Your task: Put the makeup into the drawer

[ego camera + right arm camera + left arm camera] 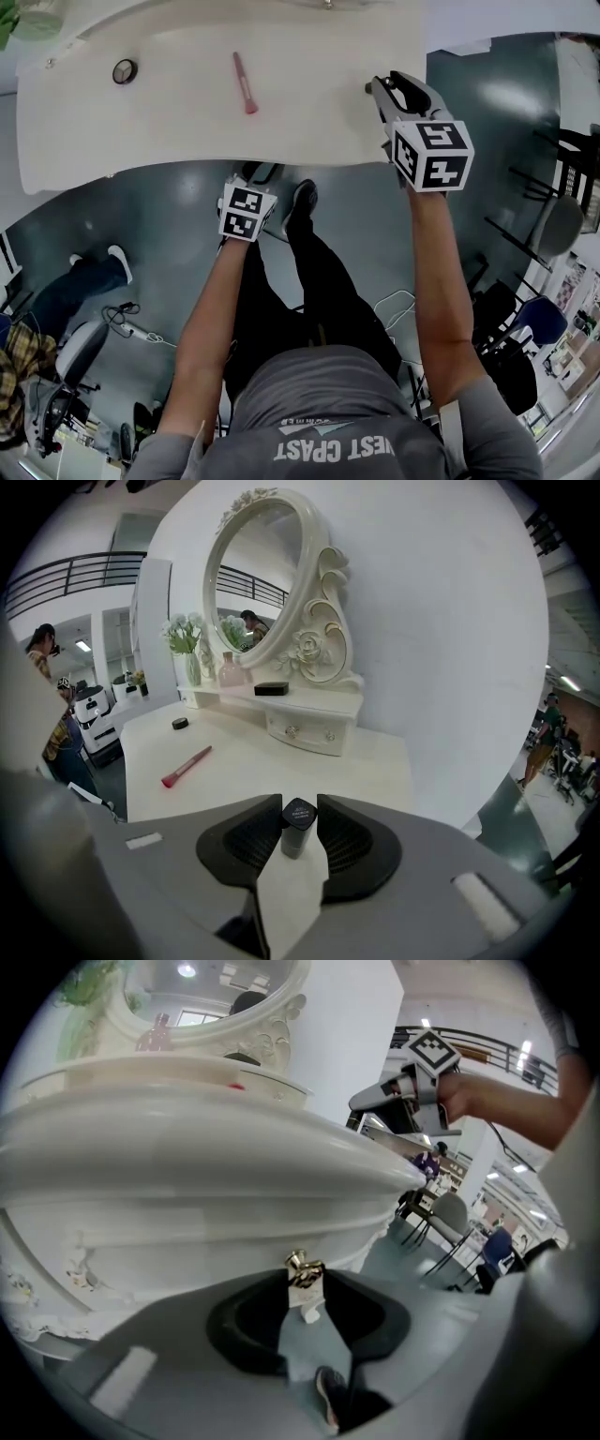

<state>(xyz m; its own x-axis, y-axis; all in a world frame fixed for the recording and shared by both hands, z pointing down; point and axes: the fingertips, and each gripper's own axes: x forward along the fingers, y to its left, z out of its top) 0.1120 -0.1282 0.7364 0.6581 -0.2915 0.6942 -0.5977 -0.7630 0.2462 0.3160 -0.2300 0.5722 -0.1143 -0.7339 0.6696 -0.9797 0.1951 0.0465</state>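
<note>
A small lipstick tube (297,825) with a dark cap stands upright near the right end of the white dressing table (169,131). My right gripper (300,806) is shut on it, one pad against each side of the cap. That gripper (377,89) shows at the table's right edge in the head view. My left gripper (306,1283) is below the tabletop, shut on the gold knob (300,1265) of the drawer front (187,1232). The drawer looks closed. In the head view only that gripper's marker cube (247,212) shows. A pink makeup brush (244,82) and a round compact (125,70) lie on the table.
At the table's back stand an oval mirror (258,574), a small drawer shelf (305,731), a flower vase (187,644), a pink bottle (228,669) and a black box (272,688). My legs (309,272) are in front of the table. A seated person (84,281) is left, chairs (562,225) right.
</note>
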